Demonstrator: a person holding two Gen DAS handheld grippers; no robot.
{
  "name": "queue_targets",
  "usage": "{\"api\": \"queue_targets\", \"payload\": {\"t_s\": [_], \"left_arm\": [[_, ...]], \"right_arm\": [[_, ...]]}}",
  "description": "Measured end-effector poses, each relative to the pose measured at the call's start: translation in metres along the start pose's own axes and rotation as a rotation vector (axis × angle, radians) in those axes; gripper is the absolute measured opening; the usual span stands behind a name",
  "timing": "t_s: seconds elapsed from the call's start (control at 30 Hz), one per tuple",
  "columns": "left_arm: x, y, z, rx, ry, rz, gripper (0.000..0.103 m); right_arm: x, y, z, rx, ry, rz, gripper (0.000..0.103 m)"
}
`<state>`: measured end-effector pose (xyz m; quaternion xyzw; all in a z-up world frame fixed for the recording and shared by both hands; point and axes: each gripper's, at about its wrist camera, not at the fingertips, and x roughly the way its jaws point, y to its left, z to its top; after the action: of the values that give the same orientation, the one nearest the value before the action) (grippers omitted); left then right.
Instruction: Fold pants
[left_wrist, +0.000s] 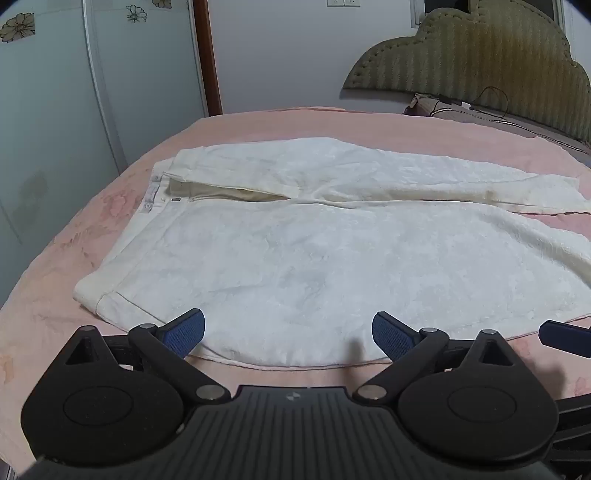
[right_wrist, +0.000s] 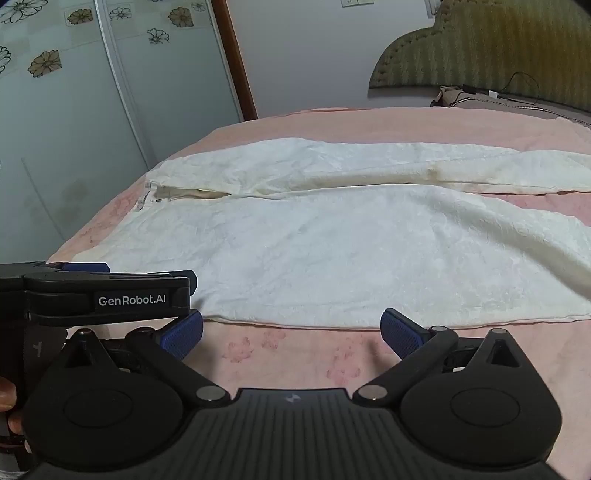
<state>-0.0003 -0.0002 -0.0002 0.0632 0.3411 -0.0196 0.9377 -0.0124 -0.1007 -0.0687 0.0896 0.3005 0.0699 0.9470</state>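
Your left claw (left_wrist: 288, 334) stands wide open with nothing between its blue pads (left_wrist: 186, 332); it hangs just over the near edge of the white pants (left_wrist: 314, 258), close to the waist end. Your right claw (right_wrist: 291, 334) is spread just as wide and grips nothing either, poised above bare pink bedsheet (right_wrist: 295, 354) just short of the pants' (right_wrist: 332, 251) near edge.

The pants lie flat on the bed, unfolded, waistband (left_wrist: 155, 188) out at ten o'clock in the left view and both legs running off toward three o'clock. The fly gapes open near the waist, and the two legs part slightly toward the hems, with pink sheet showing between them at the right.

In the right view the left claw's black body (right_wrist: 110, 295) sits at nine o'clock, beside the pants' near corner, with fingers (right_wrist: 7, 402) of your hand at the frame's left edge. A padded headboard (left_wrist: 472, 51) rises at one o'clock, and flowered wardrobe doors (right_wrist: 74, 92) stand at ten o'clock.
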Motion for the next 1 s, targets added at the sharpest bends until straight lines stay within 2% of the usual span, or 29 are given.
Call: {"api": "queue_targets", "payload": {"t_s": [0.17, 0.3, 0.43, 0.6, 0.67, 0.77, 0.83, 0.9, 1.0], "left_arm": [[-0.003, 0.001, 0.0, -0.012, -0.002, -0.012, 0.099], [-0.008, 0.003, -0.001, -0.007, -0.017, -0.013, 0.099], [-0.002, 0.0, -0.007, 0.01, -0.008, -0.035, 0.099], [-0.001, -0.004, -0.009, 0.035, -0.007, -0.02, 0.099], [0.0, -0.004, -0.01, 0.033, -0.007, -0.018, 0.099], [0.001, -0.002, -0.011, 0.017, -0.002, -0.019, 0.099], [0.002, -0.001, -0.011, 0.01, 0.006, -0.021, 0.099], [0.002, -0.002, -0.012, 0.011, 0.009, -0.021, 0.099], [0.0, -0.004, -0.013, 0.031, 0.002, -0.013, 0.099]], "right_arm": [[0.004, 0.002, 0.004, 0.014, 0.013, -0.012, 0.103], [0.0, -0.009, 0.001, 0.05, -0.019, -0.024, 0.103], [0.002, -0.02, 0.003, 0.088, -0.013, -0.04, 0.103], [-0.001, -0.033, 0.007, 0.079, -0.021, -0.05, 0.103], [-0.008, -0.04, 0.012, 0.061, -0.061, -0.097, 0.103], [-0.023, -0.058, 0.019, 0.111, -0.14, -0.203, 0.103], [-0.029, -0.065, 0.019, 0.142, -0.183, -0.232, 0.103], [-0.027, -0.062, 0.017, 0.112, -0.188, -0.215, 0.103], [-0.015, -0.043, 0.01, 0.003, -0.134, -0.136, 0.103]]}}
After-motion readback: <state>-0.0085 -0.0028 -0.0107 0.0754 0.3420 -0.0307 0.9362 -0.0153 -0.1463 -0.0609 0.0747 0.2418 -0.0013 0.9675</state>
